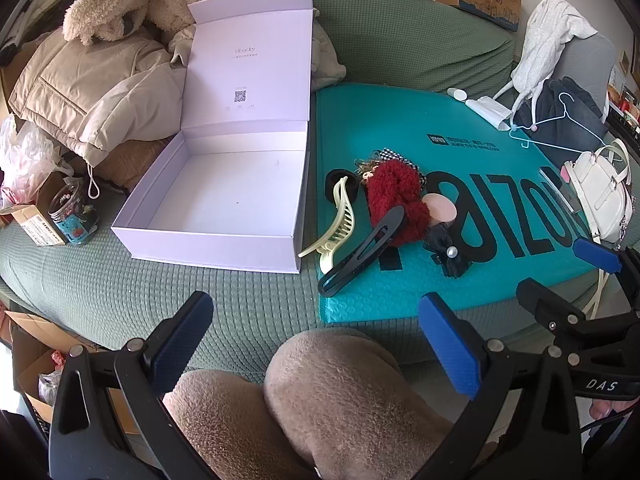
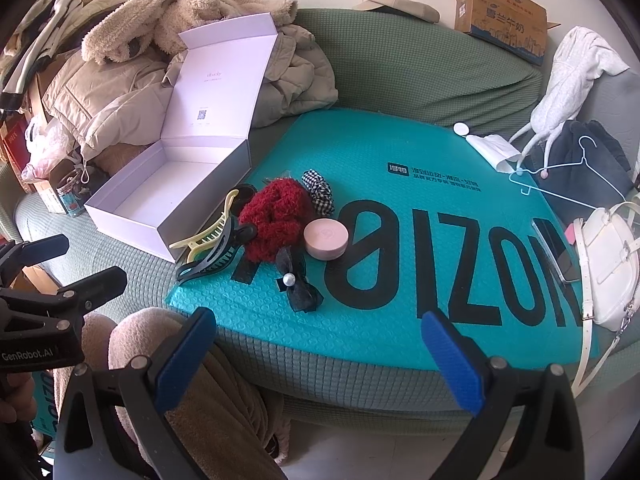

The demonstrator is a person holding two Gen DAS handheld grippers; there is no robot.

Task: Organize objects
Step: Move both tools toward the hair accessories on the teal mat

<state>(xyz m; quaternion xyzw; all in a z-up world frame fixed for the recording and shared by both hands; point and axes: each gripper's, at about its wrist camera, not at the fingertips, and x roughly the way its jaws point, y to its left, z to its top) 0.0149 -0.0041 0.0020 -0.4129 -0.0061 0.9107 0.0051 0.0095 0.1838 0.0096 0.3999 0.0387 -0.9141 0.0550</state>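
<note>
A green quilted sofa (image 2: 420, 68) fills the room here, heaped with clothes on one side and covered in the middle by a big teal padded mailer (image 2: 400, 280) with black lettering. Nearest of all, the person's knees in fuzzy tan trousers (image 1: 340, 400) sit just below the two tools. The left gripper (image 1: 316, 344) hangs over the sofa's front edge with its blue-padded fingers spread wide and nothing between them; the right gripper (image 2: 320, 352) hovers over the near edge of the mailer, its fingers equally far apart and empty. Just beyond, on the near left part of the mailer, lies a small pile of hair things: a black hair clip (image 1: 360, 254) touching a cream claw clip (image 1: 340, 220), a black bow with a pearl (image 2: 298, 284), a fluffy red scrunchie (image 2: 276, 216), a round pink compact (image 2: 326, 238) right beside the scrunchie, and a checked scrunchie (image 2: 318, 192) behind it. To the left of the pile, just off the mailer's edge, a white box (image 1: 216, 196) stands on the sofa with its lid tipped back and nothing inside. Farther back, beige jackets (image 1: 100, 88) and a plush coat (image 2: 180, 16) are piled behind the box, a white handbag (image 2: 612, 264) rests at the mailer's right edge, and a cardboard carton (image 2: 504, 16) sits atop the sofa back.
</note>
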